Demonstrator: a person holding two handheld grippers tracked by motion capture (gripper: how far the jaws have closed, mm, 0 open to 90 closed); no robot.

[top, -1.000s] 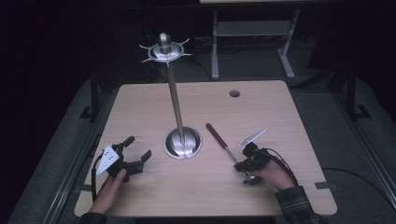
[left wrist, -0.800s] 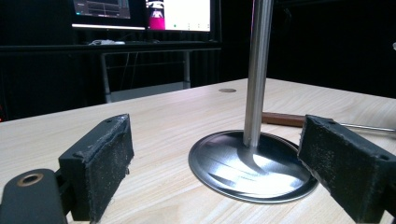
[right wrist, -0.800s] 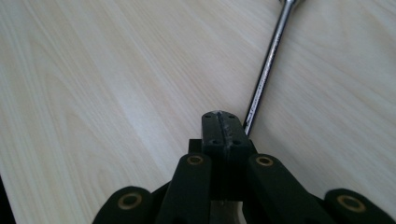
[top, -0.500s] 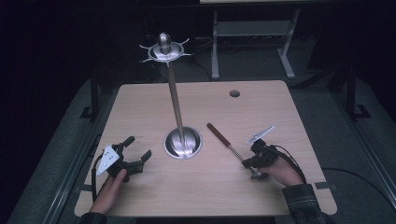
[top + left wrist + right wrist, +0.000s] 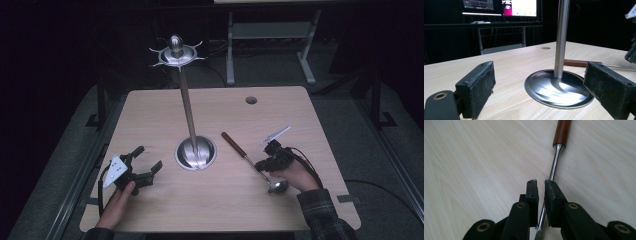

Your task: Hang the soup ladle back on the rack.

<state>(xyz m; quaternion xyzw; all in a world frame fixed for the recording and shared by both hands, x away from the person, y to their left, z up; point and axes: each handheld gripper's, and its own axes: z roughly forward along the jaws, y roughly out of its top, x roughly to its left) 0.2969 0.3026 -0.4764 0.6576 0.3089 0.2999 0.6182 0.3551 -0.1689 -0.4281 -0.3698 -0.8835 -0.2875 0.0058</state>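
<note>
Your wooden table (image 5: 150,125) has a cable hole (image 5: 251,100) near its far edge; grey metal rack (image 5: 270,32) behind it, lit monitors (image 5: 520,7) beyond.

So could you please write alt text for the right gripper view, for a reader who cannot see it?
The right gripper's two black jaws are closed around the thin metal shaft of a ladle lying on a pale wooden table. The ladle's brown wooden handle extends away toward the top of the picture.

Silver ladle (image 5: 250,162), reddish-brown handle, black claw (image 5: 541,185)
</note>
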